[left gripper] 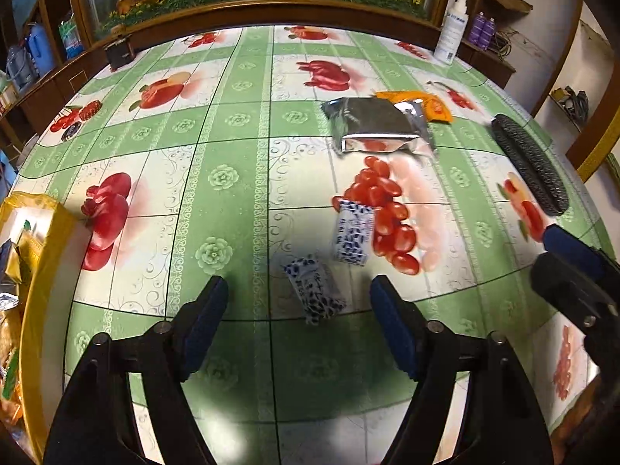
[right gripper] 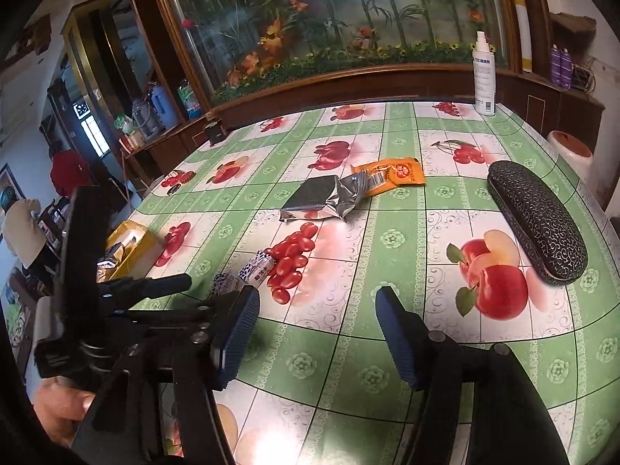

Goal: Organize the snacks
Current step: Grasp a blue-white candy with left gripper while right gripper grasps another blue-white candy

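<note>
Left gripper (left gripper: 298,310) jaws apart over a blue-white candy (left gripper: 314,294) on the surface (left gripper: 232,124), not clamped; right gripper (right gripper: 317,329) jaws apart, empty, silver packet (right gripper: 321,197) beyond

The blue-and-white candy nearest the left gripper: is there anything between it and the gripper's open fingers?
Nothing visible. The nearer blue-and-white candy lies on bare tablecloth just ahead of the left gripper, whose jaws stand open and empty. The second candy lies beyond it, and the silver packet farther still.
</note>
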Demonstrator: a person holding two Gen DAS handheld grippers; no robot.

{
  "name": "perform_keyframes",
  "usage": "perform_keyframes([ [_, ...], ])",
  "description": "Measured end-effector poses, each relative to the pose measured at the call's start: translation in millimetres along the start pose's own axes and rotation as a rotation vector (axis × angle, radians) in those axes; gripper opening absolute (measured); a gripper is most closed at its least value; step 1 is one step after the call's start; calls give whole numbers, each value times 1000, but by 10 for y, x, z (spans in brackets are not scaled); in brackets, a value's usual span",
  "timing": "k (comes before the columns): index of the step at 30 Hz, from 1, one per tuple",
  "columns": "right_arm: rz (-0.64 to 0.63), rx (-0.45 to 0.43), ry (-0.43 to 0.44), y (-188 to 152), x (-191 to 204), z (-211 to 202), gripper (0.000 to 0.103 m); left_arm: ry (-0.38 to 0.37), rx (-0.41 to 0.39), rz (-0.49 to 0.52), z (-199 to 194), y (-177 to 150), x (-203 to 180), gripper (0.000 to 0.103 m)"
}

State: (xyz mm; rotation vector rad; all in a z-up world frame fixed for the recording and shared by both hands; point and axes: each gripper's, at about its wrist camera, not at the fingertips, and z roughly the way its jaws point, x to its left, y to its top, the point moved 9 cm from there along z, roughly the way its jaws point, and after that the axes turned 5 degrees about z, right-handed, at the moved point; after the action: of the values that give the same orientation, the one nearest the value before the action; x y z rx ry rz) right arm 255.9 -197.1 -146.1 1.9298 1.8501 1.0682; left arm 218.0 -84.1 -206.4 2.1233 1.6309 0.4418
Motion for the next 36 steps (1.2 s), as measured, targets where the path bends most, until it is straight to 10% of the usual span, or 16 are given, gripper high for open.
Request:
perform_keyframes([
  [5,-12,20,20,27,142,160,64,39,-35,-12,-50,1,233,17],
  [13,-85,97,60,16,662,673,60,43,-34,-81,-204,-257,623,17],
  [22,-172,159,-93,-84,763,1075,24,63,-58,-110,-418,-383,851,17],
  [36,-188,18,33,76,1167,301,19,149,-180,-121,-1002,-347,950,17],
])
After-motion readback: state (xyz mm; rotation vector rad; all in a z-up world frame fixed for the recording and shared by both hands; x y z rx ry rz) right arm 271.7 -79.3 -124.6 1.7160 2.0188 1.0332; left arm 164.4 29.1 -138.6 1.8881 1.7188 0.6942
